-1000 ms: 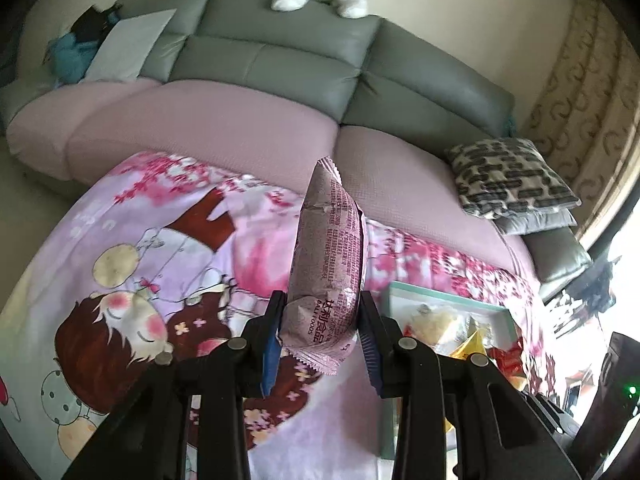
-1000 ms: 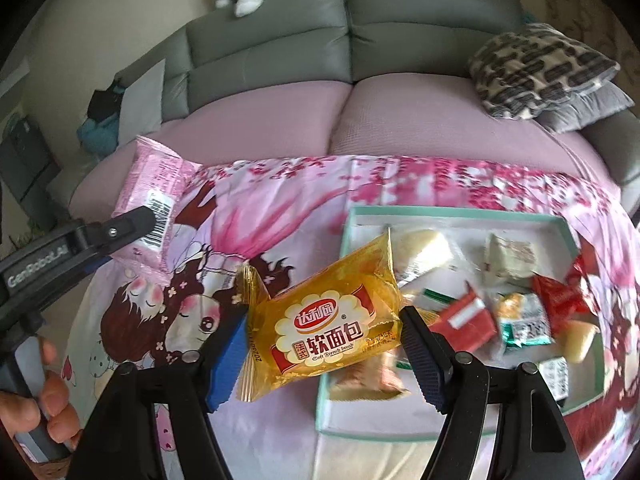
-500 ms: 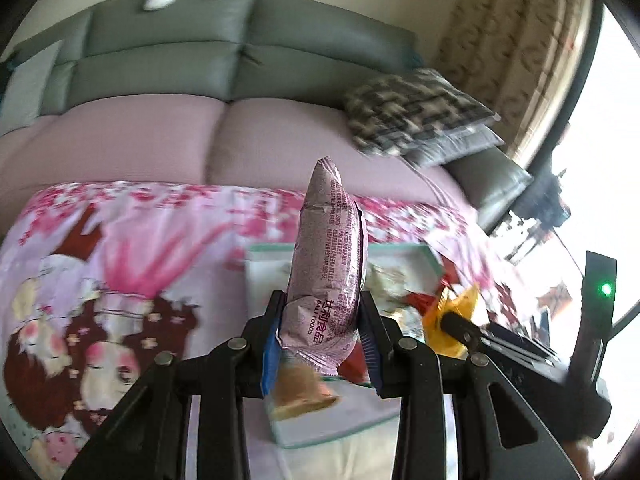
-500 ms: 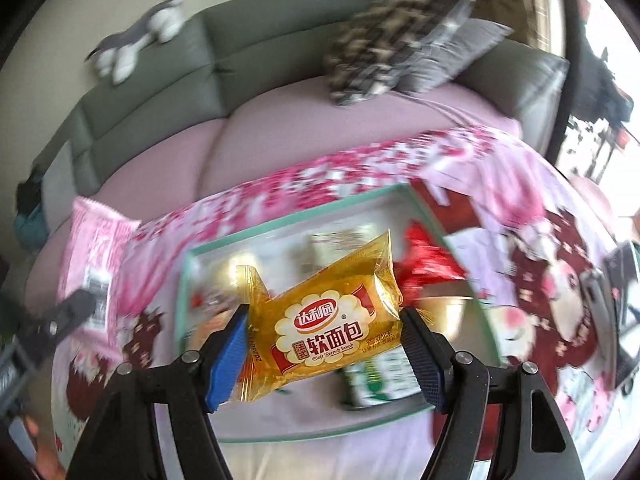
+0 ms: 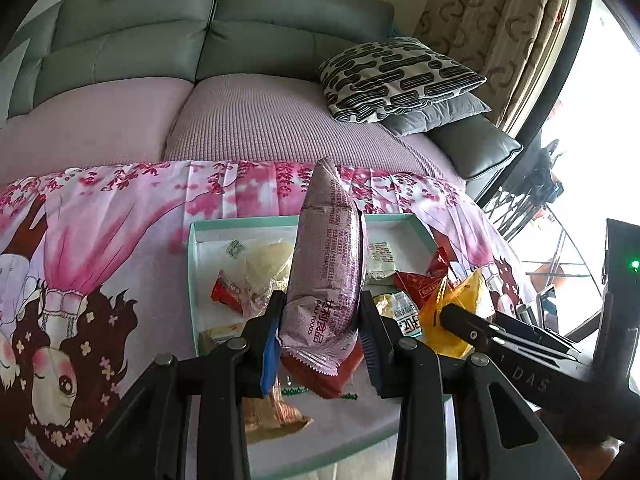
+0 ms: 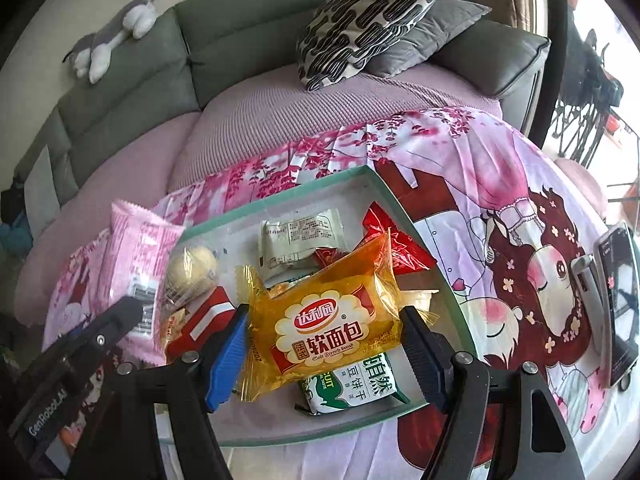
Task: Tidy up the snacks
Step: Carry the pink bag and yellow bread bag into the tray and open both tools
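My left gripper [image 5: 320, 336] is shut on a pink snack packet [image 5: 328, 264], held upright over the near part of a teal-rimmed tray [image 5: 191, 280]. That packet also shows in the right wrist view [image 6: 134, 264], at the tray's left side. My right gripper [image 6: 324, 348] is shut on a yellow soft-bread packet [image 6: 324, 320], held above the tray [image 6: 424, 240]. The yellow packet shows in the left wrist view [image 5: 460, 312] over the tray's right side. Several snack packets lie in the tray.
The tray lies on a pink cartoon-print cloth [image 5: 100, 240] covering a table. Behind it is a grey sofa [image 5: 160, 40] with a patterned pillow [image 5: 396, 76]. A phone on a stand [image 6: 616, 304] sits on the cloth at the right. A plush toy [image 6: 112, 40] lies on the sofa back.
Both grippers have swung to the right with their packets and now hover over the tray. Both stayed shut on their packets.
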The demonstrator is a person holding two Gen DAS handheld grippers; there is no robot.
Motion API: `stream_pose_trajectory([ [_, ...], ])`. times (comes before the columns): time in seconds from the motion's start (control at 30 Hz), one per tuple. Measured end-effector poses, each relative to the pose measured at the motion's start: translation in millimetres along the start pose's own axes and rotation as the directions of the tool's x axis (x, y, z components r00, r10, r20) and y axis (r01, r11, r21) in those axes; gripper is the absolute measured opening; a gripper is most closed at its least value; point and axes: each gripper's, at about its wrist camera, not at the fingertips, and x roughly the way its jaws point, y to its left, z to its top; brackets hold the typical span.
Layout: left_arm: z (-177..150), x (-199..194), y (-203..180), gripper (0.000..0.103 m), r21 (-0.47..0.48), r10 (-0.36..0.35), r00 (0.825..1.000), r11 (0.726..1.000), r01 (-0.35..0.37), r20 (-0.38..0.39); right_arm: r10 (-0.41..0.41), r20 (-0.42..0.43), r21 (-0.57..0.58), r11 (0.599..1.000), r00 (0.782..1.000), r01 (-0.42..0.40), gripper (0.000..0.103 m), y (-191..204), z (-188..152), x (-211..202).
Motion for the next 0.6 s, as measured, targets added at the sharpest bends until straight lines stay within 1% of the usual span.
stream_pose_trajectory([
  [0.1, 1.3, 3.8, -2.8, 0.037, 0.014, -0.019, 1.000, 1.000, 0.019, 0.008, -0.002, -0.008, -0.009, 1.000, 1.000, 0.002, 0.076, 1.7, -1.2, 3.9],
  [0.17, 1.4, 9.3, -5.4, 0.037, 0.025, -0.019, 1.000, 1.000, 0.019, 0.002, -0.005, -0.013, -0.015, 1.000, 1.000, 0.005, 0.076, 3.0, -1.6, 6.3],
  [0.27, -1.5, 20.8, -6.8, 0.037, 0.035, -0.010, 0.999, 0.999, 0.011, -0.033, -0.010, -0.022, -0.022, 1.000, 1.000, 0.009, 0.076, 4.7, -1.9, 10.6],
  [0.37, -3.0, 27.7, -5.3, 0.038, 0.019, -0.003, 0.998, 1.000, 0.004, -0.059, -0.009, -0.044, -0.031, 0.999, 0.999, 0.008, 0.077, 6.8, -2.7, 16.8],
  [0.43, -3.0, 26.3, -3.4, 0.044, 0.005, -0.001, 0.998, 1.000, 0.001, -0.063, -0.010, -0.053, -0.036, 0.999, 0.999, 0.009, 0.077, 8.5, -3.7, 19.5],
  [0.47, -2.8, 24.5, -2.6, 0.050, 0.004, 0.004, 0.998, 1.000, -0.004, -0.057, -0.010, -0.056, -0.038, 0.999, 0.998, 0.008, 0.077, 8.9, -3.9, 20.2],
  [0.6, -1.5, 15.9, -0.7, 0.055, 0.000, 0.018, 0.999, 1.000, -0.018, -0.045, -0.004, -0.060, -0.042, 0.999, 0.998, 0.002, 0.078, 10.5, -4.0, 21.1],
])
